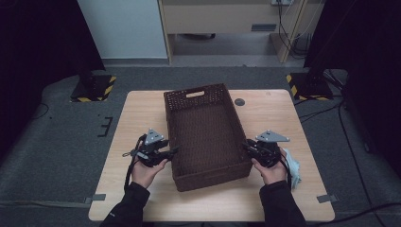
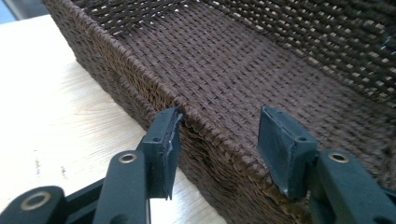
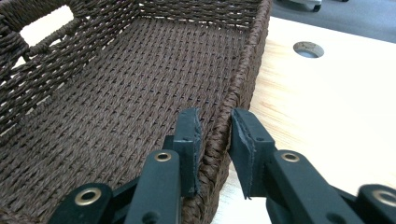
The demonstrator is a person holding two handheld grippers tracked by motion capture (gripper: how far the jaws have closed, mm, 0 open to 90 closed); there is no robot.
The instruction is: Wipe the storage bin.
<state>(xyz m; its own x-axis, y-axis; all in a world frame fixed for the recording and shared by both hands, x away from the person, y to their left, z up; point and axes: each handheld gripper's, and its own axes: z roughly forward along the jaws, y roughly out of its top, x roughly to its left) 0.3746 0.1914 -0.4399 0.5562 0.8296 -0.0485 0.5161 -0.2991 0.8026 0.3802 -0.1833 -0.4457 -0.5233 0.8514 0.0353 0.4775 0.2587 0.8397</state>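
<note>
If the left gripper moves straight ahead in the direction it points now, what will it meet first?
Probably the opposite long wall of the wicker basket. The left gripper straddles the near wall, jaws open, one pad touching outside, and points across the bare woven floor; depth is hard to judge.

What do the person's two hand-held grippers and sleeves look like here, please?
Each hand-held gripper, left and right, is black, topped by a grey three-cornered plate, with a black cable trailing from the left one. Close up, the jaws are flat black bars with brass-coloured rivets and dark rubbery pads. The sleeves are dark.
</note>
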